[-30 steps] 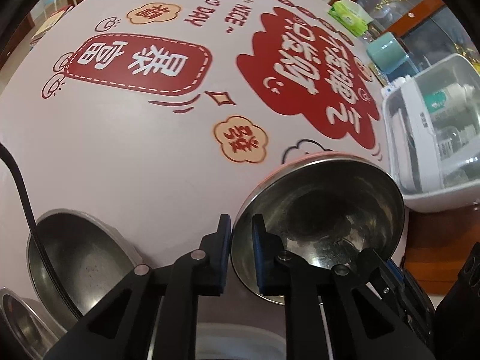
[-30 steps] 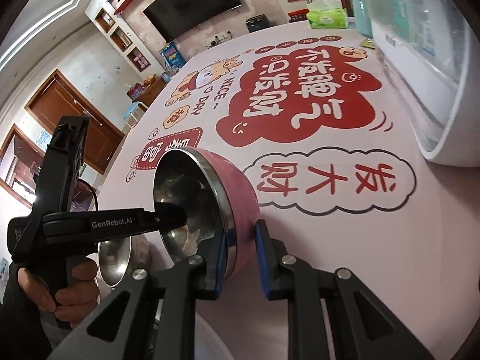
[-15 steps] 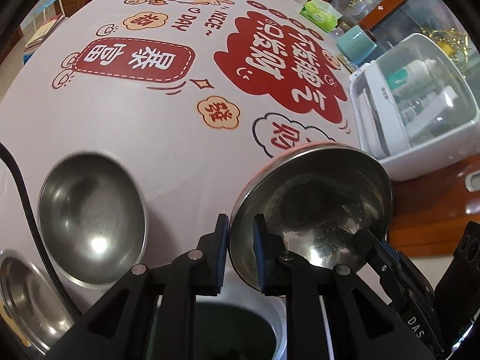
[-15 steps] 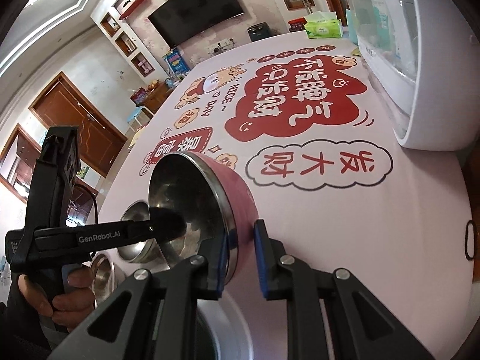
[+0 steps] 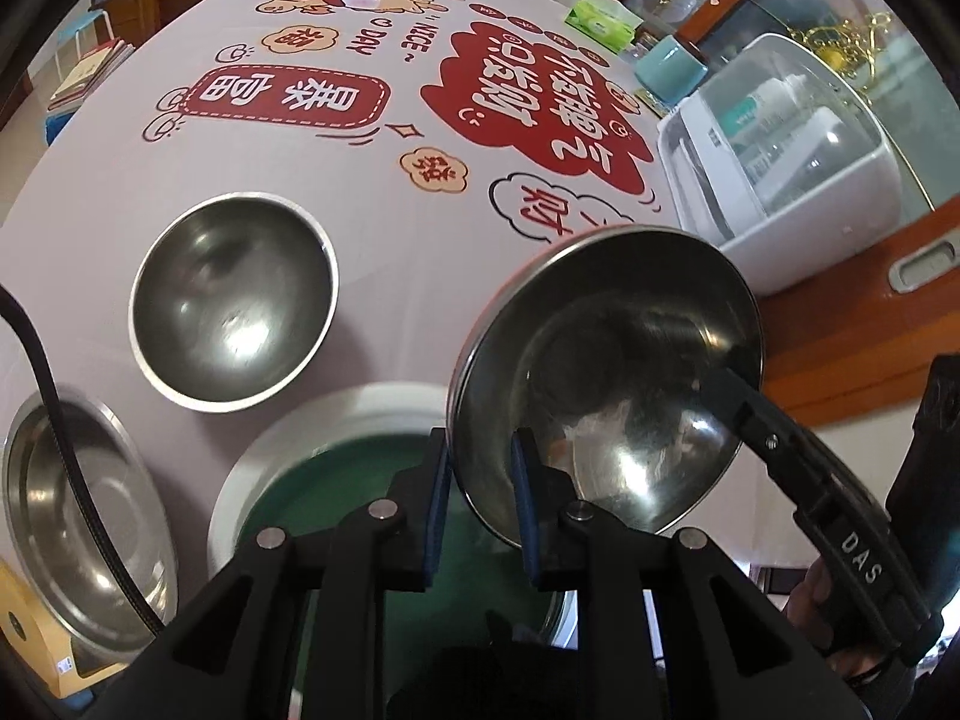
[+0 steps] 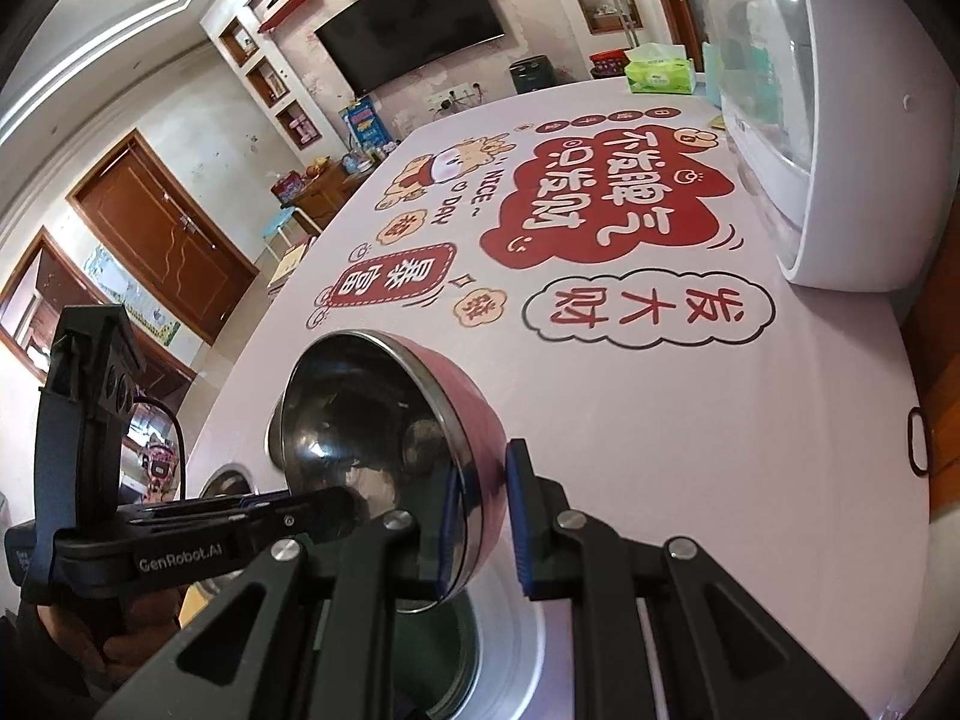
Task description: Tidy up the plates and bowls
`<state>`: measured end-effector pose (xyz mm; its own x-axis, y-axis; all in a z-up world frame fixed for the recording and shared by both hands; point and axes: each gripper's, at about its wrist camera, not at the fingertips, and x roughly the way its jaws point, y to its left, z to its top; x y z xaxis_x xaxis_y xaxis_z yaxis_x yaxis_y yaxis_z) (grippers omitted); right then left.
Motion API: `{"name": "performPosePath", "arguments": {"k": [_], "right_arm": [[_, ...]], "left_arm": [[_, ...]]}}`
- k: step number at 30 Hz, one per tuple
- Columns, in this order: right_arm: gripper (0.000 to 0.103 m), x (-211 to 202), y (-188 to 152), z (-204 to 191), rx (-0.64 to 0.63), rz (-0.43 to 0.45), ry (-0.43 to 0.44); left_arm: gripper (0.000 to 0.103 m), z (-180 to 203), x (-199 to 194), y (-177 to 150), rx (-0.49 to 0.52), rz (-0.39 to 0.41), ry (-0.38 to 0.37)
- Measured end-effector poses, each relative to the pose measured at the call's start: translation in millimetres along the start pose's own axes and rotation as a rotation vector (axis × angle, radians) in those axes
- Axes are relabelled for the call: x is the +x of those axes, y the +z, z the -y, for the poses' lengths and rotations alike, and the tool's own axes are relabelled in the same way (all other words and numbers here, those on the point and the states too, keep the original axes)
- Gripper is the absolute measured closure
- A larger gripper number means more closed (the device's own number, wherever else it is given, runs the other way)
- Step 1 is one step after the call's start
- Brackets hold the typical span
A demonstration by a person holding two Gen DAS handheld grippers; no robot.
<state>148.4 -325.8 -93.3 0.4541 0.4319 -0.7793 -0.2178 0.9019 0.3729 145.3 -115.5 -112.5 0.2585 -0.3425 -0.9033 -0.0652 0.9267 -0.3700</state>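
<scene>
A steel bowl with a pink outside (image 5: 606, 384) hangs tilted above the table, held from both sides. My left gripper (image 5: 477, 480) is shut on its near-left rim. My right gripper (image 6: 480, 516) is shut on the opposite rim of the same bowl (image 6: 372, 420). One of its fingers (image 5: 756, 414) shows inside the bowl in the left wrist view. Below the bowl lies a white plate with a green centre (image 5: 360, 480). A second steel bowl (image 5: 234, 306) sits on the tablecloth to the left. A shallow steel dish (image 5: 78, 522) lies at the far left.
A white dish cabinet with a clear lid (image 5: 780, 174) stands at the right. A green tissue box (image 5: 600, 15) and a teal container (image 5: 666, 69) are at the far end. The bare wooden table edge (image 5: 840, 330) runs along the right. A person's hand (image 6: 60, 648) grips the left tool.
Both grippers have risen and drawn back with the pink bowl between them. The white plate with the green centre has come into view beneath it, and the steel bowl on the left now shows fully.
</scene>
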Motion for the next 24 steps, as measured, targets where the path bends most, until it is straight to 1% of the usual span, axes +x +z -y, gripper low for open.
{"name": "performPosePath", "arguments": {"k": [6,13,24], "right_arm": [[0.089,-5,-10,-18,-0.028,-0.008,-0.007],[0.089,3,-23,-39,-0.045,-0.071,-0.011],[0.089,21,-46,-89,-0.088,-0.156,0.012]], "left_arm": [[0.084,-8,-14,-24,0.025,-0.018,-0.008],[0.084,-23,-29,-47,0.031,-0.037,0.005],[0.080,-69,-52,-69,0.009,-0.089,0.052]]}}
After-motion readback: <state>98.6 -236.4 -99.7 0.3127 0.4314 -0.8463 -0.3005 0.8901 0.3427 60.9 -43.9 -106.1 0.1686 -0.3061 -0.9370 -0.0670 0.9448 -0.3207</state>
